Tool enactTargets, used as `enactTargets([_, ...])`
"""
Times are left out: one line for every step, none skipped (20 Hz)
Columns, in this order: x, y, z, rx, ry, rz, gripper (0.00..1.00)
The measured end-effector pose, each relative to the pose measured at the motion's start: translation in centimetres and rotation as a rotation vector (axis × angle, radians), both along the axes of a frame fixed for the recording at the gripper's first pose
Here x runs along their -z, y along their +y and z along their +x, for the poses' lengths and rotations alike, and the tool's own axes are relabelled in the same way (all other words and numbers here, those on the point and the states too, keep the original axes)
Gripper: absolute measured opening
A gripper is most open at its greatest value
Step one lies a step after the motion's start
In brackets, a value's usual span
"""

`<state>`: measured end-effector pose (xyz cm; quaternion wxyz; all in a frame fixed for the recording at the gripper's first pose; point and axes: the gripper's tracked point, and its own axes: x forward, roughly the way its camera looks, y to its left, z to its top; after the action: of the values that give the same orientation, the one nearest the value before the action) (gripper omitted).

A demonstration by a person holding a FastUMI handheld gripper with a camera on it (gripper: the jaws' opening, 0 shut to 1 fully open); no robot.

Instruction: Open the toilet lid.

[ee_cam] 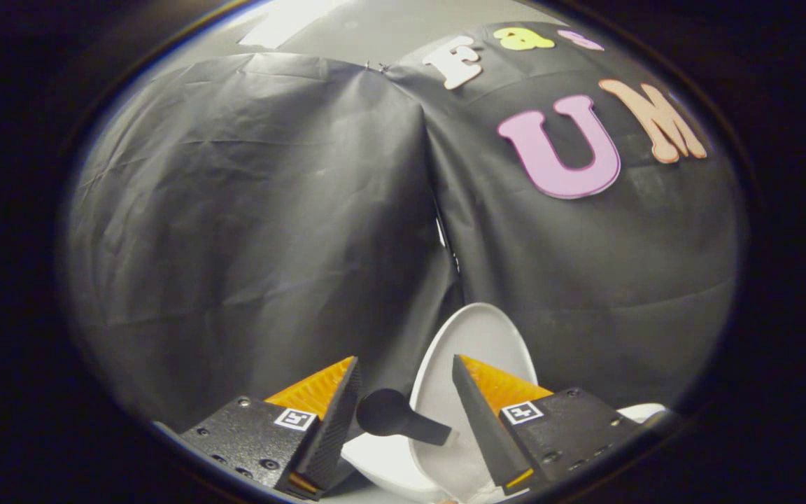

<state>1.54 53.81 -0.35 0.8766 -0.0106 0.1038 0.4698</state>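
A white toilet lid (476, 336) stands raised, close to upright, just ahead of my fingers and leaning toward the black cloth wall. A dark round-headed knob handle (392, 416) sticks out from the lid's face toward the left and sits between my two fingers. My gripper (404, 378) is open, with a gap on each side of the handle. The right finger (480, 413) overlaps the lid's face. Below the lid, part of the white toilet rim (382, 465) shows between the fingers.
The black cloth wall (249, 231) hangs close behind the lid and curves around both sides. A bit of white toilet body (637, 411) shows to the right of the right finger.
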Motion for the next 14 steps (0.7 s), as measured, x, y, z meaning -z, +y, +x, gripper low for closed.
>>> enactTargets([-1.0,-0.5,0.2,0.009,-0.023,0.009,0.81])
enactTargets([-2.1,-1.3,0.4,0.018,-0.044,0.017,0.81])
enactTargets([-2.8,-2.1,0.7,0.030,-0.063,0.022,0.81])
enactTargets([-3.9,-3.3,1.0,0.045,-0.079,0.029,0.81])
enactTargets([-4.6,-4.8,1.4,0.063,-0.095,0.032,0.81])
enactTargets([-5.3,-6.3,2.1,0.089,-0.110,0.033,0.81])
enactTargets([-6.0,-7.9,3.0,0.118,-0.123,0.034,0.81])
enactTargets([-6.7,-9.6,3.8,0.147,-0.135,0.035,0.81])
enactTargets([-7.2,-11.1,4.4,0.175,-0.147,0.040,0.81])
enactTargets([-7.9,-12.9,5.0,0.202,-0.161,0.046,0.81])
enactTargets([-8.5,-14.4,5.6,0.233,-0.172,0.051,0.81])
enactTargets([-9.0,-16.1,6.5,0.267,-0.181,0.055,0.81])
enactTargets([-9.4,-18.0,7.3,0.299,-0.186,0.056,0.81])
enactTargets([-9.8,-19.7,7.9,0.327,-0.195,0.058,0.81])
